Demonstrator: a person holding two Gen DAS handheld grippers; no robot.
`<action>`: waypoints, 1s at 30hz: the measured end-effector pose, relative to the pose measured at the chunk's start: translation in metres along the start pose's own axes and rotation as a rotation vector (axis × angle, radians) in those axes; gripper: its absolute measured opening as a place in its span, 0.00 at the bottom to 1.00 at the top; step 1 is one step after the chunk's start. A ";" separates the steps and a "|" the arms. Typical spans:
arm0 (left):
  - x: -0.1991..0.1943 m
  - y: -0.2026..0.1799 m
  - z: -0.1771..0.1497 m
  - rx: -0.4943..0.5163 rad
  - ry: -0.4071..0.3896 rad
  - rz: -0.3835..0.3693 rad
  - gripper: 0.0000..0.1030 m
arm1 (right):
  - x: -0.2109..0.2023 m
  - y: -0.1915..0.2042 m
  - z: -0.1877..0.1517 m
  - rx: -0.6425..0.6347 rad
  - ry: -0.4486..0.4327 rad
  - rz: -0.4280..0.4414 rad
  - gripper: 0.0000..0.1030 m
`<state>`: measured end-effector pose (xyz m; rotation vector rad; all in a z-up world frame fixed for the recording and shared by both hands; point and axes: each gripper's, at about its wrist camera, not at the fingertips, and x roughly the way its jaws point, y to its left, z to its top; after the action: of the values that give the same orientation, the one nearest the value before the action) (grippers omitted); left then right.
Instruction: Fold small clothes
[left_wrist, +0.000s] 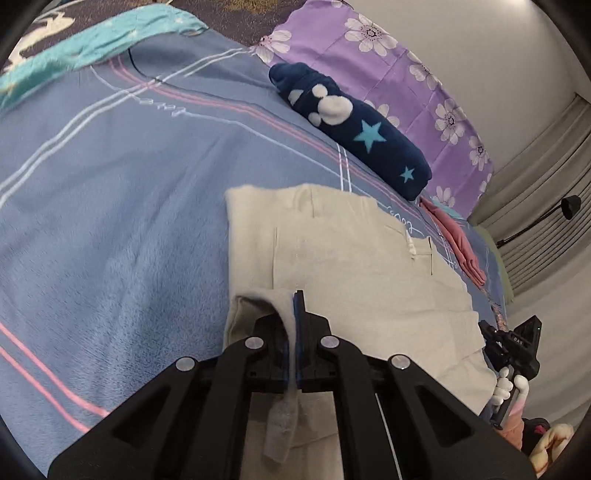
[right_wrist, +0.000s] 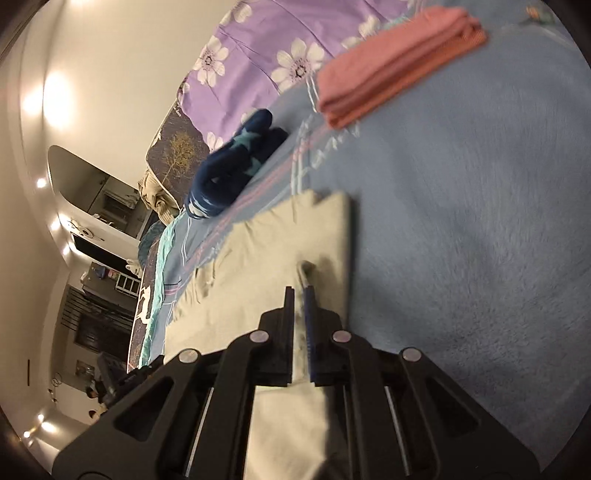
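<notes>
A cream garment (left_wrist: 351, 258) lies spread on the blue bedspread (left_wrist: 110, 221). My left gripper (left_wrist: 295, 301) is shut on a fold of its near edge, and the cloth drapes over the left finger. The same cream garment (right_wrist: 288, 236) fills the middle of the right wrist view. There my right gripper (right_wrist: 300, 295) pinches a ridge of its cloth between the narrow-set fingers. At the right edge of the left wrist view I see the right gripper (left_wrist: 517, 343) and a white-gloved hand (left_wrist: 508, 387) by the garment's far side.
A folded navy fleece with stars (left_wrist: 354, 129) lies against a purple flowered pillow (left_wrist: 388, 62). A folded pink cloth (right_wrist: 399, 62) rests on the bedspread (right_wrist: 461, 221) beyond the garment. A black lamp (left_wrist: 570, 206) and white slatted panel (left_wrist: 546, 221) stand at the right.
</notes>
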<state>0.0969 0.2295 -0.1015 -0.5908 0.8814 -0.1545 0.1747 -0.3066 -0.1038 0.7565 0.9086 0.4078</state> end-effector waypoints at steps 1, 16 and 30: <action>-0.004 0.002 -0.001 -0.003 -0.007 -0.016 0.02 | -0.002 -0.001 -0.002 -0.003 0.001 -0.001 0.07; -0.040 0.006 -0.033 0.008 0.002 0.001 0.30 | -0.013 0.029 -0.016 -0.169 0.034 -0.095 0.16; -0.064 -0.024 -0.017 0.086 -0.090 -0.053 0.05 | -0.034 0.046 -0.007 -0.200 -0.013 -0.072 0.15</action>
<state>0.0458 0.2257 -0.0525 -0.5371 0.7683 -0.2106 0.1491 -0.2933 -0.0544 0.5408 0.8661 0.4226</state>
